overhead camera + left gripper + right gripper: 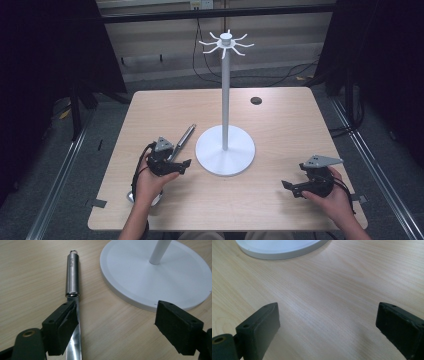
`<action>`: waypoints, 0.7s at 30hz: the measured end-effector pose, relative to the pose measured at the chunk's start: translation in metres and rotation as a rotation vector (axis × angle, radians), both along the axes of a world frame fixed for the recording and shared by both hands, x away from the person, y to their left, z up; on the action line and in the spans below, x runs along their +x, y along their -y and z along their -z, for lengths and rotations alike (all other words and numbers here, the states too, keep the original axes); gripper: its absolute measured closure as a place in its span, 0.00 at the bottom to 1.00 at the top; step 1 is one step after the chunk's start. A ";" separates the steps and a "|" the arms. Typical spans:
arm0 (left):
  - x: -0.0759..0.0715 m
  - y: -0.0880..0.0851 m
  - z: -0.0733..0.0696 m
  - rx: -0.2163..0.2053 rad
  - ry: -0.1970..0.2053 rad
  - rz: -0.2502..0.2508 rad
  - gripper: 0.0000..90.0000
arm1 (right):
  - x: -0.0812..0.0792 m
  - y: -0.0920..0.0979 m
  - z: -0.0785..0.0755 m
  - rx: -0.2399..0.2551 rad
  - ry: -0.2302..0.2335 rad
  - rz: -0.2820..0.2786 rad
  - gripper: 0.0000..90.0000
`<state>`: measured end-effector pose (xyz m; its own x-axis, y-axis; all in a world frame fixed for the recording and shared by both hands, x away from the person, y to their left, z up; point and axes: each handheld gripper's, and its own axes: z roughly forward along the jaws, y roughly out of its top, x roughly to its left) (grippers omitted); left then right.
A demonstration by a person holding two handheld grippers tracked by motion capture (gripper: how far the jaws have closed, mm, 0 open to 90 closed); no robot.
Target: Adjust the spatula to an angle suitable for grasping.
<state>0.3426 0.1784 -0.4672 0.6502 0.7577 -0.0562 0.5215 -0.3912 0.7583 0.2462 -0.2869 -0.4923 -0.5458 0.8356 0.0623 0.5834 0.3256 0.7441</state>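
Ladle [73, 277] flat on bench [280, 130] beside stand [225, 149], handle ring toward hooks; left gripper [113, 322] jaws spread astride shaft, ready to pinch; right gripper [328, 327] jaws spread, idle.

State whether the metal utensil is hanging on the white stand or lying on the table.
Lying on the table. The metal utensil rests flat on the wood beside the white stand, its ring end unhooked.

My left gripper [186, 165] low over the table, jaws spread wide, my right gripper [286, 187] low too, jaws wide apart, both forearms reaching in from below
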 end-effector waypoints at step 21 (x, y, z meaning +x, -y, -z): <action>0.000 -0.021 0.012 0.159 -0.083 -0.064 0.69 | 0.007 -0.016 0.000 -0.011 0.000 -0.045 0.05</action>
<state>0.3423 0.1999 -0.4795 0.5984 0.8010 0.0162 0.6071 -0.4666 0.6432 0.2534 -0.2710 -0.4924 -0.5826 0.8110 0.0532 0.5679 0.3595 0.7404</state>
